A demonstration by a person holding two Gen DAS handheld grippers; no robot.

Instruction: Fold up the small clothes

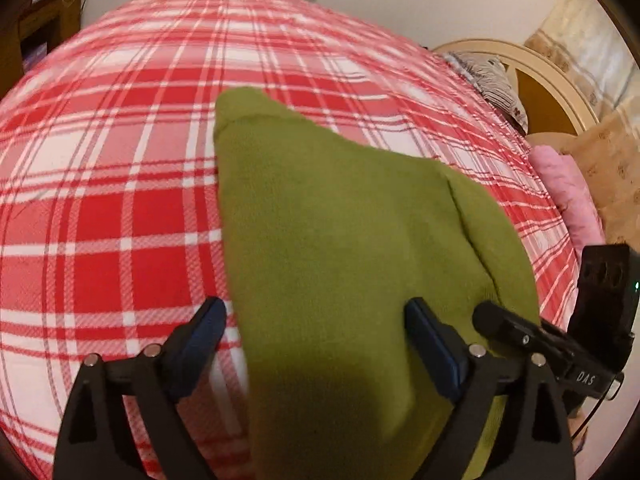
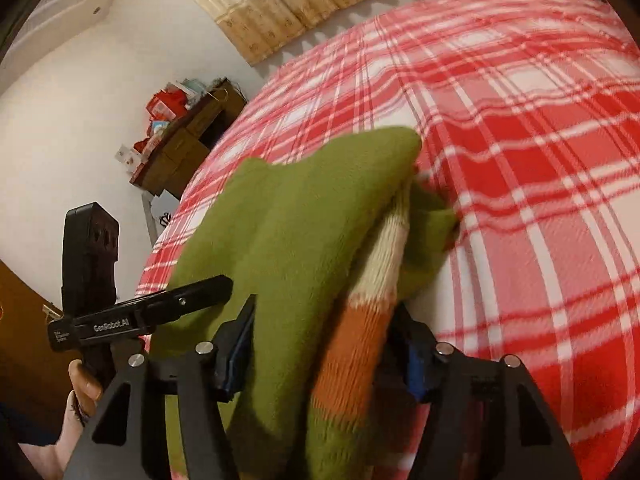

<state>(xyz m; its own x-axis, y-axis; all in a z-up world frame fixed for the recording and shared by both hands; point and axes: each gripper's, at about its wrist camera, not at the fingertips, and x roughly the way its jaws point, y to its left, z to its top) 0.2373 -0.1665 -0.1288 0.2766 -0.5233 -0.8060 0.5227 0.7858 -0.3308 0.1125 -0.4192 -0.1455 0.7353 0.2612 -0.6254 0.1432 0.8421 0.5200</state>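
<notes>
A small olive-green knitted garment lies folded on the red-and-white plaid blanket. In the right wrist view the same garment shows a cream and orange striped band along its right side. My left gripper stands open, its fingers either side of the garment's near part. My right gripper also stands open, with the garment bunched between its wide-apart fingers. The other gripper shows in each view: at the right edge in the left wrist view, at the left in the right wrist view.
A pink roll and a striped pillow lie at the bed's right edge by a curved cream headboard. A brown wooden desk with red boxes stands past the bed's left side. White walls and a beige curtain are behind.
</notes>
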